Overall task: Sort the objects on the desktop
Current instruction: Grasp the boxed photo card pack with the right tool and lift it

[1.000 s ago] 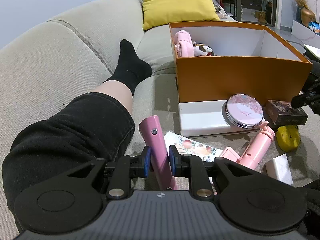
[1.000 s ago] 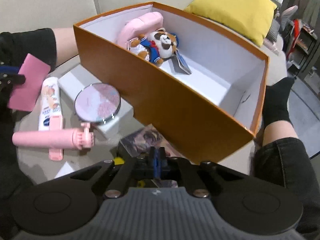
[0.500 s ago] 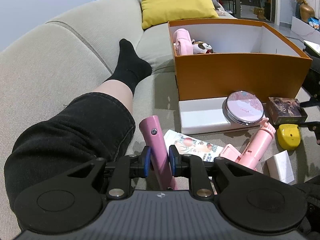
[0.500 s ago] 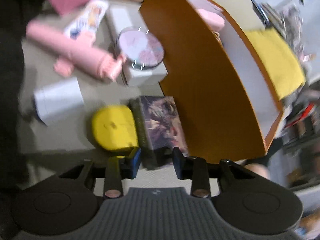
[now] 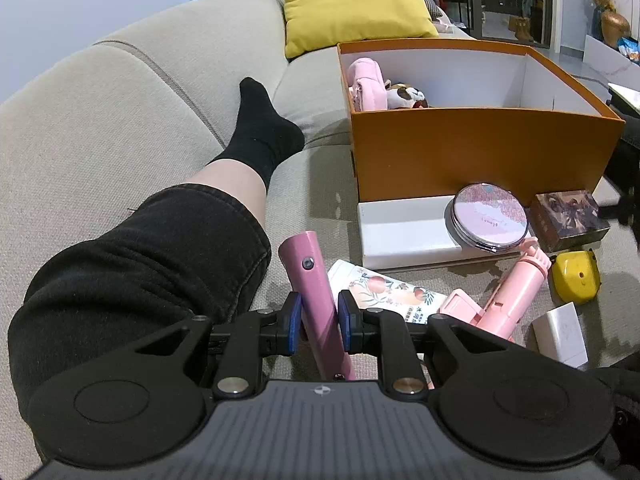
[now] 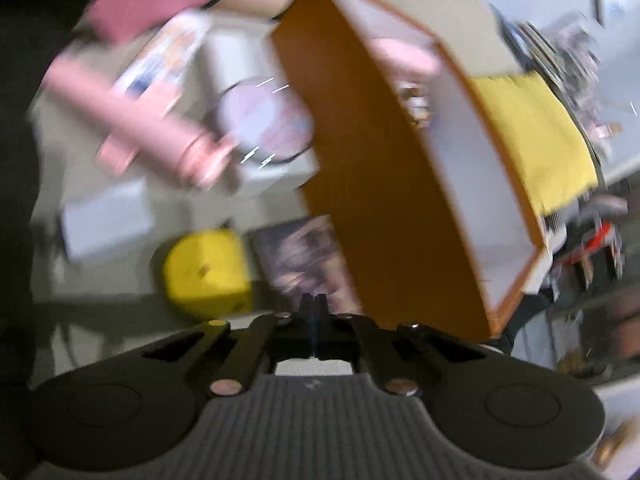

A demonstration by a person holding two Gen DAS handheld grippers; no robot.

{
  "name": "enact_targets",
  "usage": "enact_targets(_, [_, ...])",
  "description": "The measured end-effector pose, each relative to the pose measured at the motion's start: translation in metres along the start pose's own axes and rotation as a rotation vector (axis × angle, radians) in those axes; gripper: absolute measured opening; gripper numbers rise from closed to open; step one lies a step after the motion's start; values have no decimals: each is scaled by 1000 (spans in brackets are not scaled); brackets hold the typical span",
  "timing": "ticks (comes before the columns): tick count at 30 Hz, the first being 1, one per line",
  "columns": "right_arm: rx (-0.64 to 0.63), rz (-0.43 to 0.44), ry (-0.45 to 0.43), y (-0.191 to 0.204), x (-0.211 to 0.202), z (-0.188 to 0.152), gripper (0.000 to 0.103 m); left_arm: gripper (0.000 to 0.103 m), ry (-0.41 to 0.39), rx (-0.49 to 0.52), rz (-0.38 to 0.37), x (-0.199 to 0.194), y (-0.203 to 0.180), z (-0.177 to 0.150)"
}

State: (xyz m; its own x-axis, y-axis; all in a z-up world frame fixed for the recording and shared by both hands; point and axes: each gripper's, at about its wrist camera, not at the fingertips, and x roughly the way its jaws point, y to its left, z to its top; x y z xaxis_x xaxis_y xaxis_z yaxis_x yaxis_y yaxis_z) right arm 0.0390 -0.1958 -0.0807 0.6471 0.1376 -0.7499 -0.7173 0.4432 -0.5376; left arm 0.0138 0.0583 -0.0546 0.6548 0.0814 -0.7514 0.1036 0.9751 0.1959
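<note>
Grey sofa cushions (image 5: 120,128) fill the left wrist view, bare to the left beyond a person's leg (image 5: 160,248). Left gripper (image 5: 319,317) clamps an upright pink bar (image 5: 312,280); the orange box (image 5: 480,152) sits far right, its top open, clutter along its near wall

Right wrist view, blurred: right gripper (image 6: 315,305) has just snapped closed, empty, over a dark patterned box (image 6: 304,256), a yellow tape measure (image 6: 208,268) just left

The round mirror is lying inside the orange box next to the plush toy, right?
Not quite. The round mirror lies outside the orange box, in front of it on a flat white box. The left wrist view shows it. The plush toy is indeed inside the box.
</note>
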Motion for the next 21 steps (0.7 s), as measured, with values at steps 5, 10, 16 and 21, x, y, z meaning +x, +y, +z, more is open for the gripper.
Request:
enact_targets(5, [65,26,-1,-17,4,10,2,22,0,-2,0,0,0,0])
enact_targets(10, [-23,60,-16,-4,0,4,20,22,1,-14,-3,1,1,0])
enact_targets(16, [-147,48,7,25,-3,-15,37,22,-5,-2,-3,-1,0,-2])
enact_targets(21, [-229,5,18,41,8,-22,38,22,-3,-12,-8,0,3,-1])
